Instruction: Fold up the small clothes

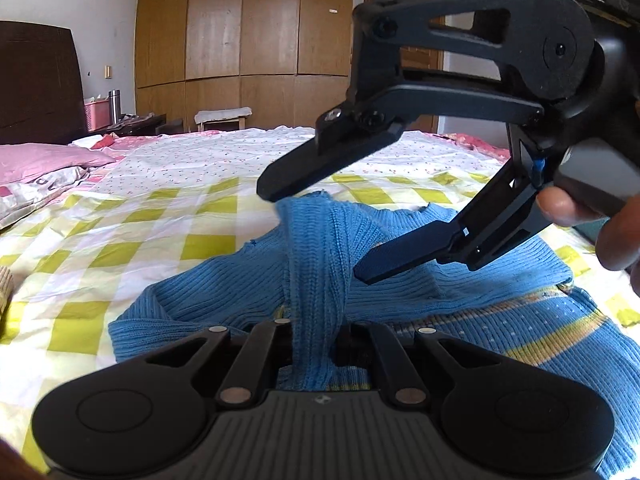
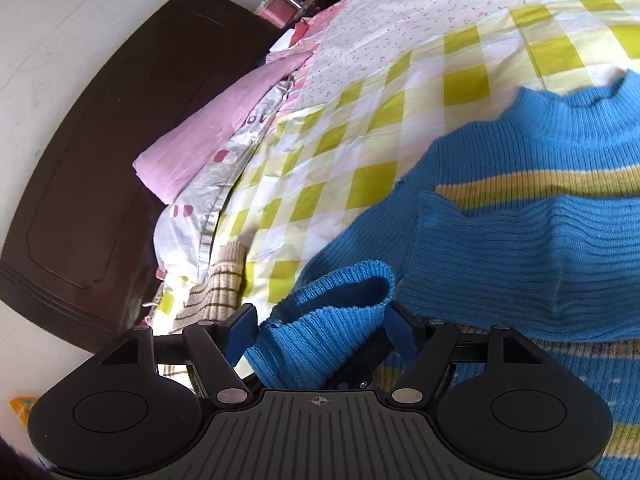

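Note:
A small blue knit sweater [image 1: 460,292] with yellow stripes lies on the checked bedsheet [image 1: 132,240]. My left gripper [image 1: 314,354] is shut on a raised fold of the sweater's sleeve [image 1: 316,264]. My right gripper [image 1: 312,236] shows in the left wrist view, hovering above the sweater with its fingers [image 1: 396,256] spread open around the lifted sleeve. In the right wrist view, the sleeve cuff [image 2: 332,312] sits loosely between the open fingers [image 2: 240,330] of my right gripper [image 2: 320,336], and the sweater body [image 2: 532,216] lies to the right.
Pink pillows [image 2: 208,140] lie at the bed's head by a dark headboard [image 2: 108,128]. A beige striped garment [image 2: 218,292] lies on the sheet to the left. Wooden wardrobes [image 1: 240,32] stand beyond the bed.

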